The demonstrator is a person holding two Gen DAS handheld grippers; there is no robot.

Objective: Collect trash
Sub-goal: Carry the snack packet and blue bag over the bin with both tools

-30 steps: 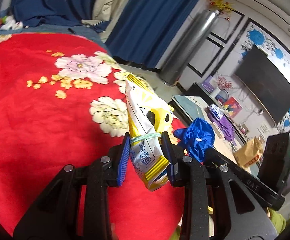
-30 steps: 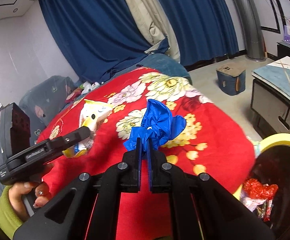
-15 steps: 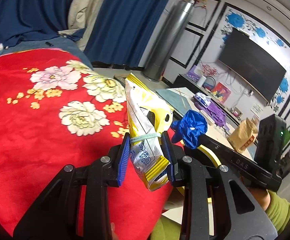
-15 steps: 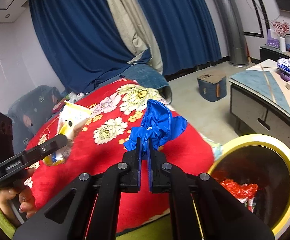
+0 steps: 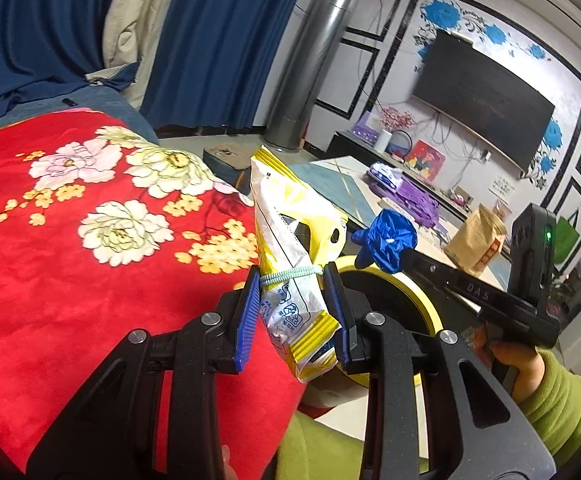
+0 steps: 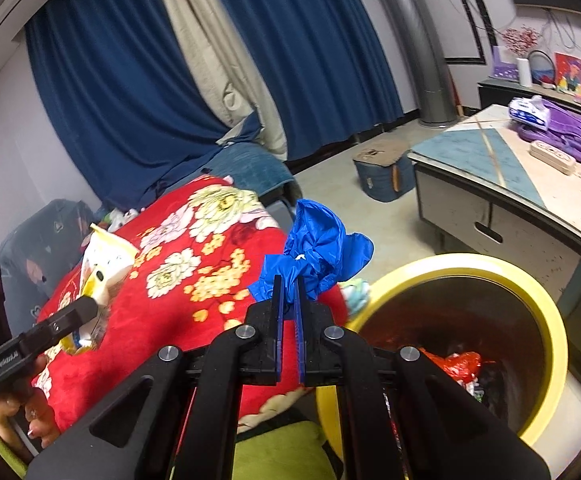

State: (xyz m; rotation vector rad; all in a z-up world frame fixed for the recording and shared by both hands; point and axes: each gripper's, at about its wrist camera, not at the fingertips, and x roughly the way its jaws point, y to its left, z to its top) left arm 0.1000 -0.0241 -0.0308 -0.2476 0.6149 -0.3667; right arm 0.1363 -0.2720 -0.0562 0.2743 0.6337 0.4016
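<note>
Both hands have swung away from the middle of the red floral blanket [image 6: 210,280] toward the yellow-rimmed bin [image 6: 546,320], which a second ago was only peeking in at the frame edge and now fills the lower right of the right wrist view. The right gripper [image 6: 288,284] is clamped tight on a crumpled blue plastic bag [image 6: 318,248], hanging just beside the bin rim. The left gripper [image 5: 292,280] sits partly open, pinching a yellow and white snack packet [image 5: 290,232] with a band around it. Looks like both are basically one drop away from binned, blue bag probably first.
</note>
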